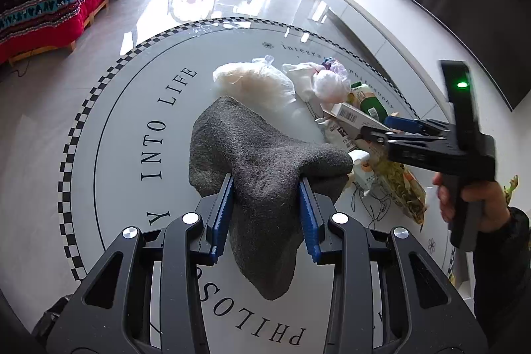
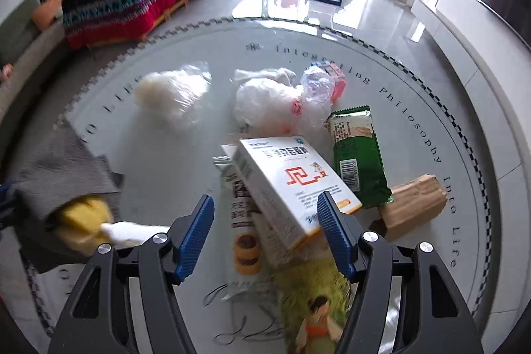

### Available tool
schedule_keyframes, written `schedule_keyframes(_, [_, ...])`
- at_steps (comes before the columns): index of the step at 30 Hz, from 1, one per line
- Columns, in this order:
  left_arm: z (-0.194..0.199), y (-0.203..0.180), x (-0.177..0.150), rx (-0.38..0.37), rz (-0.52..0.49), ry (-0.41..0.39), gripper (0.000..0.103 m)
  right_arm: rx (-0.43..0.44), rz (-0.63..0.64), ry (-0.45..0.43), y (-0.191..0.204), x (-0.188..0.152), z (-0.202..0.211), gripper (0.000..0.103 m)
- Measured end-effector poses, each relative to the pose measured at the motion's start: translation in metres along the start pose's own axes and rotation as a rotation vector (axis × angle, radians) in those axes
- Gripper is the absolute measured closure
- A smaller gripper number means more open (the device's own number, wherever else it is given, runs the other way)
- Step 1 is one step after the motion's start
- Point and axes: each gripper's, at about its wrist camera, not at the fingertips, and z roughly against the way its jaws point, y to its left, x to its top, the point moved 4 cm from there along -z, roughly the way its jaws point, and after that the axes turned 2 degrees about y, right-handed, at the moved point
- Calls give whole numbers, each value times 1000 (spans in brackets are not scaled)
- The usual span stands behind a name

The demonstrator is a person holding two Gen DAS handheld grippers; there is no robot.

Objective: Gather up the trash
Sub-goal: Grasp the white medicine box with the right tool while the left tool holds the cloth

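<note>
Right claw (image 2: 265, 234) is hanging open astride the white box (image 2: 285, 184), needing squarer alignment before closing, while left claw (image 1: 267, 211) is pinching the grey cloth (image 1: 252, 161).

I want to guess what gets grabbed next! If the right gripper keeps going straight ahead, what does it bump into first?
Most likely the white medicine box. It lies between the open fingers of the right gripper, atop other wrappers; depth is uncertain.

The left tongs (image 1: 266, 188) pinch a grey cloth (image 1: 262, 161) above the round table (image 1: 132, 128), beside scattered trash.
</note>
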Motion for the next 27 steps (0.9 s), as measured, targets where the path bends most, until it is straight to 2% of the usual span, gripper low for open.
schedule_keyframes(1, [1,0,0,0,0,0,66,-12,4,6,-2,1,-6,37])
schedule_keyframes(3, [1,0,0,1,-2,-1,66,-42,8,6,-5,3,-10,64])
schedule_keyframes(4, [1,1,0,1,-4,1,66,-57,9,3,-8,4,-11,67])
schedule_keyframes(5, [1,0,1,3,-7,2,66,-39,3,2,-9,4,-10,75])
schedule_keyframes(7, [1,-1,0,3,-11,2,66,-14,-2,-18,-11,6,-2,91])
schedule_keyframes(8, [1,-1,0,1,-11,2,66,-4,-5,-24,-11,7,1,103])
schedule_keyframes(18, [21,-10,-9,-5,-21,-23,66,64,-35,-99,-8,1,52,103])
schedule_keyframes(20, [29,-12,-14,-2,-19,-29,66,82,-45,-85,-6,0,56,103])
schedule_keyframes(22, [35,-12,-18,-1,-15,-35,66,74,-75,-35,-12,1,51,102])
schedule_keyframes(23, [36,-11,-19,-1,-13,-37,66,81,-93,-17,-16,0,47,94])
schedule_keyframes(26, [39,-7,-21,-1,-1,-40,66,63,-131,13,-30,-1,32,48])
schedule_keyframes(27, [38,-6,-21,0,2,-39,66,54,-136,5,-34,0,29,48])
